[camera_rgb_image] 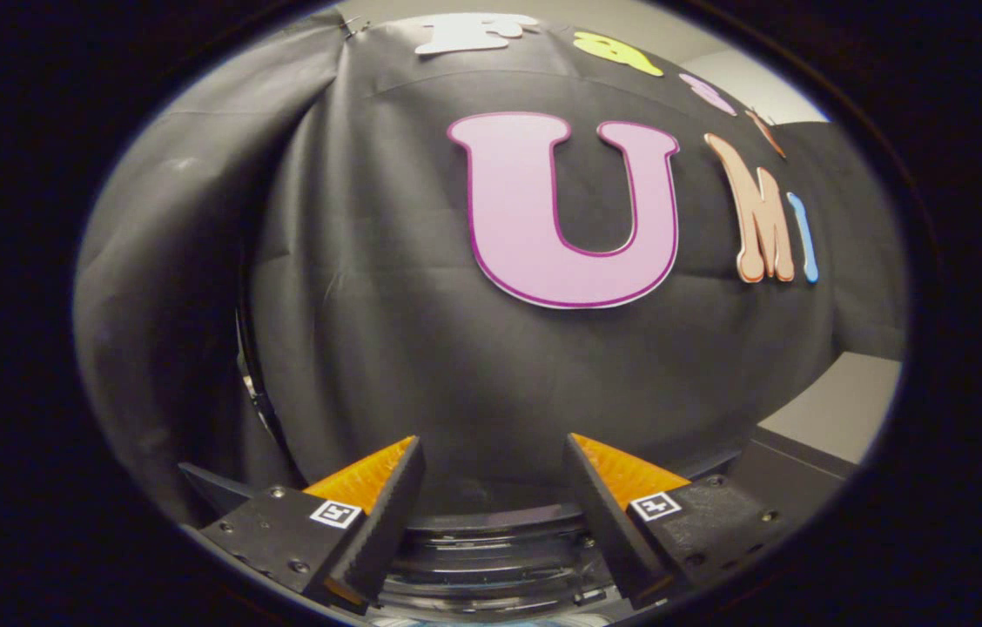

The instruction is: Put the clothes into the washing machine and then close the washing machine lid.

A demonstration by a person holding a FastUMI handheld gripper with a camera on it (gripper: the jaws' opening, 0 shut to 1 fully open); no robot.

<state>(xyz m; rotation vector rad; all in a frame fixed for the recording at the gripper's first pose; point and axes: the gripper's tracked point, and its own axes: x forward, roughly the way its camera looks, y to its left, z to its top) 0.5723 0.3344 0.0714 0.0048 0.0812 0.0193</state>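
Tongs point(494, 453) apart, holding nothing.
Poised above the washer point(491, 557) rim, facing the black booth wall point(386, 331) just beyond.

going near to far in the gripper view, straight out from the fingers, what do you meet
The open gripper with nothing between its fingers → the washing machine's round rim just below and ahead of the fingertips → the booth's black cloth wall beyond.

The booth cloth point(421, 348) is showing plain black. The washing machine point(491, 557) is showing dark, glossy rings; the ledge point(839, 409) beside it is showing grey.
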